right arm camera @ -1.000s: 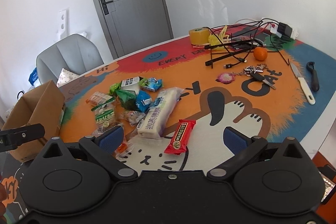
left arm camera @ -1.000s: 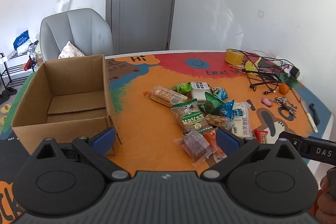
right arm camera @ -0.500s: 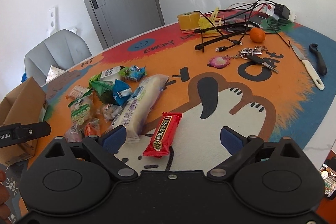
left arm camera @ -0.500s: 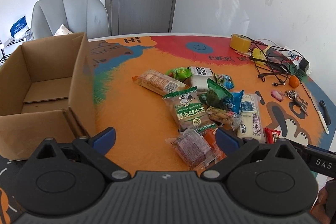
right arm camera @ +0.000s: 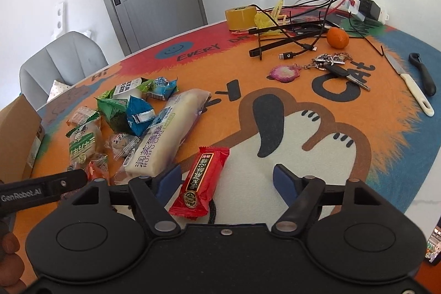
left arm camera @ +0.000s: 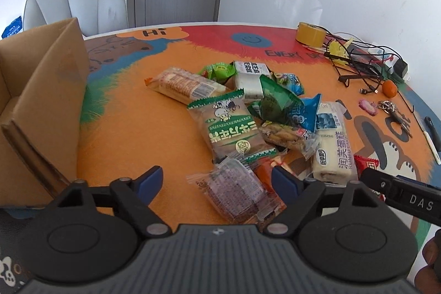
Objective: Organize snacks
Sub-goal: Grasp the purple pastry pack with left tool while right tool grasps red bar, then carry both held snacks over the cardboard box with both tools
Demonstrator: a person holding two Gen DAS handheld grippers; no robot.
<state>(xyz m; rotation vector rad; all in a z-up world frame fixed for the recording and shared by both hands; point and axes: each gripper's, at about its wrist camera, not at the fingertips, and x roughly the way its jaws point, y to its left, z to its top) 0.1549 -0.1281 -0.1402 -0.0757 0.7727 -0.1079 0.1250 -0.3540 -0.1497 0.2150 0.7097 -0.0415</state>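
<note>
Both claws have come down closer to the snacks on the worktop [left arm camera: 143,128] and are now closing. The left claw [left arm camera: 216,181] has the clear purple snack pack [left arm camera: 234,190] between its pads, and the right claw [right arm camera: 227,179] has the red snack bar [right arm camera: 202,179], but neither is squeezing yet. The cardboard box [left arm camera: 46,90] waits on the left, so pickup looks next.
</note>
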